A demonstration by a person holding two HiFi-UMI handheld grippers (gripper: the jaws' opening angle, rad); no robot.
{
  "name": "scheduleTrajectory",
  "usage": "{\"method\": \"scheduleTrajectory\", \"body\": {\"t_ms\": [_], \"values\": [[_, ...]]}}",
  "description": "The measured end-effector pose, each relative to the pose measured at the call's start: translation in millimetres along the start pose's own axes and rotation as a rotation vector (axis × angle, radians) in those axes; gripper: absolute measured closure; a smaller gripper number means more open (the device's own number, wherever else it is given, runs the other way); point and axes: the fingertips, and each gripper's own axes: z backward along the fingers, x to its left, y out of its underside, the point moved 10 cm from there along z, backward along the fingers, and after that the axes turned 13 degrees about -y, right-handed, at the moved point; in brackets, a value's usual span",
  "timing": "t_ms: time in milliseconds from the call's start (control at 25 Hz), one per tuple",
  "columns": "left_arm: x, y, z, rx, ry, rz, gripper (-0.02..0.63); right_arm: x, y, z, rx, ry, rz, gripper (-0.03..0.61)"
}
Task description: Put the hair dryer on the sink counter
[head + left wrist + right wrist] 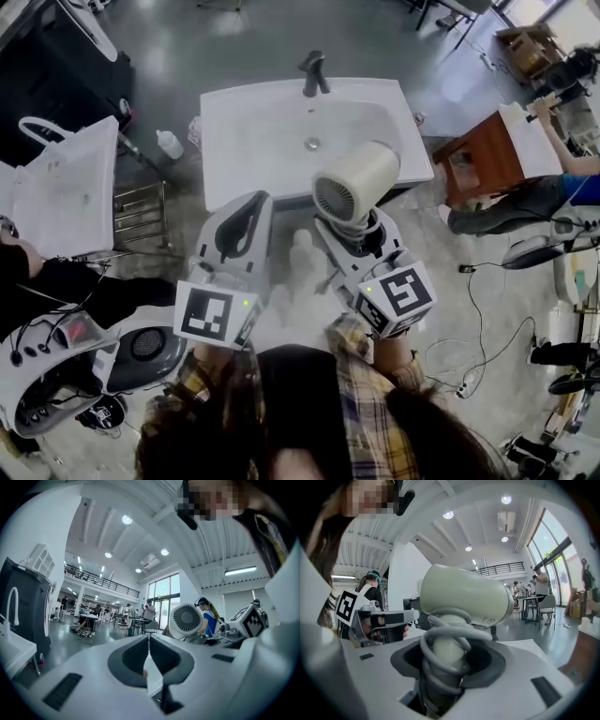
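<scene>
Cream plastic dominates my head view: the hair dryer (356, 183) sits at the front edge of the sink counter (234, 122), gripped by the right gripper (352, 232). I'd set it on the flat rim, clear of the basin (272, 141), which holds only its drain. Left gripper view: the left gripper (149, 641) is clenched on nothing. Right gripper view: the jaws grasp the cord-wrapped handle (443, 653).
</scene>
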Motion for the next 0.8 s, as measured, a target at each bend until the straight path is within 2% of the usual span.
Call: {"method": "scheduleTrajectory", "body": {"t_ms": [440, 800], "values": [[27, -3, -78, -0.036, -0.078, -0.008, 0.591, -76, -17, -55, -0.022, -0.055, 0.021, 0.356], [56, -25, -159, -0.04, -0.176, -0.01, 0.591, -149, -52, -124, 0.002, -0.151, 0.037, 0.356]]}}
